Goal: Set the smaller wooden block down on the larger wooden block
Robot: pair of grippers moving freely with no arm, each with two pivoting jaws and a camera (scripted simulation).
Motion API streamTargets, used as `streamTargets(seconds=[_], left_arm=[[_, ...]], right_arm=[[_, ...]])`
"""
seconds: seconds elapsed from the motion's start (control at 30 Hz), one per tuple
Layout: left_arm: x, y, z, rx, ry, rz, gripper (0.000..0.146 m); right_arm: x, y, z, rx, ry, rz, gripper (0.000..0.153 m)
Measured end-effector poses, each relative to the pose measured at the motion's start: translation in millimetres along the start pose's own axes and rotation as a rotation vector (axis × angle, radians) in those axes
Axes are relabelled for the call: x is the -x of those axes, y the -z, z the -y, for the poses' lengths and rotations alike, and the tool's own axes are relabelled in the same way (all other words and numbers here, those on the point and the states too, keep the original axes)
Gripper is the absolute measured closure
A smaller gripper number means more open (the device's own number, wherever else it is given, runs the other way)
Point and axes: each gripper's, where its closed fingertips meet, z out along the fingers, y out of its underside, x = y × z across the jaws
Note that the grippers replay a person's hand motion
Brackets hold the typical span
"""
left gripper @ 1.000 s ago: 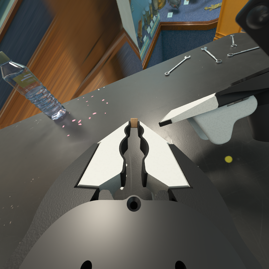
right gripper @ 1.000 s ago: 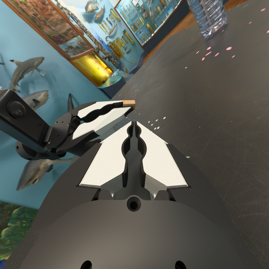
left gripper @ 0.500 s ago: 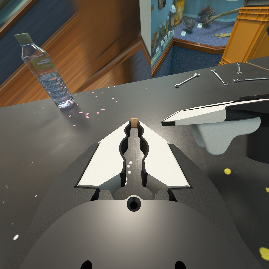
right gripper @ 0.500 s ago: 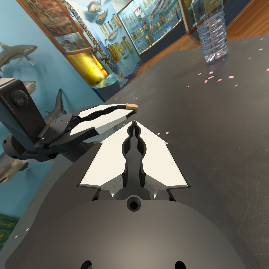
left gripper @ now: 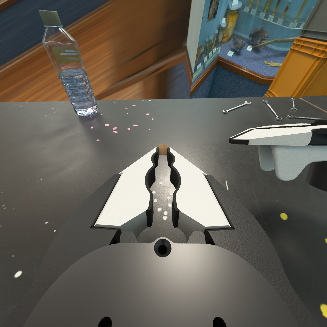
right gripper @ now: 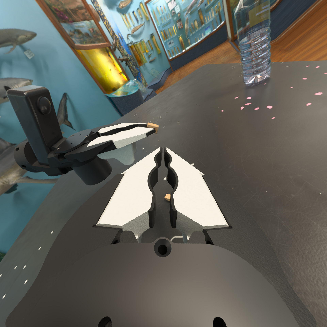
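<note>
Grippers hang level above a dark grey scratched tabletop (left gripper: 53,168) flecked with pink, white and yellow paint. The left gripper (left gripper: 163,150) points across the table, its white fingers (left gripper: 134,178) narrowed to a small gap and pinching a small tan wooden block (left gripper: 163,149) between the very tips; the block sits square and upright, held clear of the surface. From the right wrist view the same left gripper (right gripper: 151,130) lies nearly horizontal off to the left, with that block (right gripper: 153,126) jutting from its tips and a black box-shaped camera (right gripper: 35,113) standing on its body. The right gripper (right gripper: 163,149) has its tips almost touching, only a thin slit between them, and nothing is gripped there. Through the gap between its fingers (right gripper: 134,191) a second tan wooden block (right gripper: 167,196) lies on the tabletop, partly hidden by the right-hand finger; which of the two blocks is the larger I cannot tell. In the left wrist view the right gripper (left gripper: 230,140) enters from the right edge, well apart from the held block. A clear plastic water bottle with an olive cap (left gripper: 70,70) stands near the far edge, and four silver spanners (left gripper: 237,107) lie at the far right corner.
</note>
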Motion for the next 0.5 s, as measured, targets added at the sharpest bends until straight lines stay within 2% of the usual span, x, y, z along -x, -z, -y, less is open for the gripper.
streamTargets(seconds=[0.17,0.5], left_arm=[[-7,-2,-2,0.018,0.006,-0.017,0.137],[-18,-5,-5,0.029,0.018,-0.037,0.137]], right_arm=[[8,-8,-6,0.063,0.002,0.039,0.151],[3,-12,-9,0.068,-0.005,0.015,0.152]])
